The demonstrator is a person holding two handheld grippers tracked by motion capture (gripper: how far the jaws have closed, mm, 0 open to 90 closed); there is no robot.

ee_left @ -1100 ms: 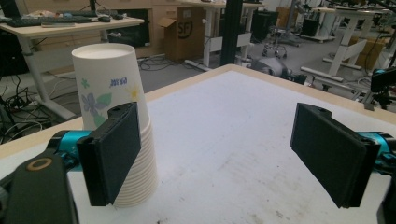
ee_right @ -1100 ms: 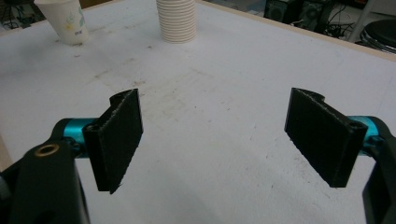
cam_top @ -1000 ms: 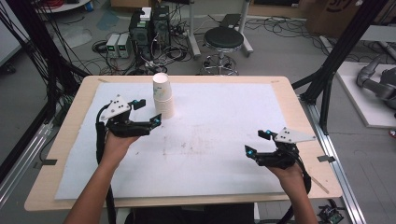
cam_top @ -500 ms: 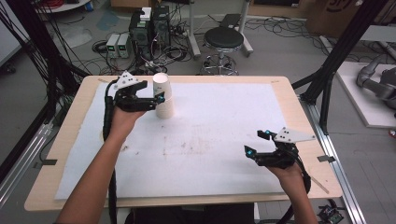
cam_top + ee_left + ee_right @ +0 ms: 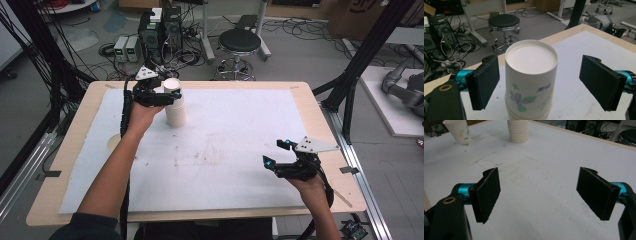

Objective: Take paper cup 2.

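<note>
nearest, the right gripper (image 5: pixel 282 159) hovers low over the front right of the counter (image 5: pixel 320 117), held in the person's right hand (image 5: pixel 312 186); its fingers (image 5: pixel 486 193) stand wide apart with nothing between them, just bare stained white mat (image 5: pixel 235 135). the arm behind it is cut off by the bottom edge of the high view.

further in, one single paper cup (image 5: pixel 457 131) with a flower print stands upright, seen in the right gripper view near the mat's far left corner; in the high view the left forearm (image 5: pixel 117 165) covers most of it and only a pale rim sliver peeks out, hard to read.

beyond that, at the back left of the mat, stands one stack of paper cups (image 5: pixel 174 102), turned bottom-up. the left gripper (image 5: pixel 167 95) is at its top, fingers (image 5: pixel 485 82) open on either side of the topmost cup (image 5: pixel 531 77), one pad close beside the wall, the other well apart; neither visibly touches. how many cups are nested cannot be counted: the lower stack is cut off in the left gripper view and its rims blur together in the right gripper view.

beyond the counter, one black stool (image 5: pixel 240 42) stands on the floor among cables.
</note>
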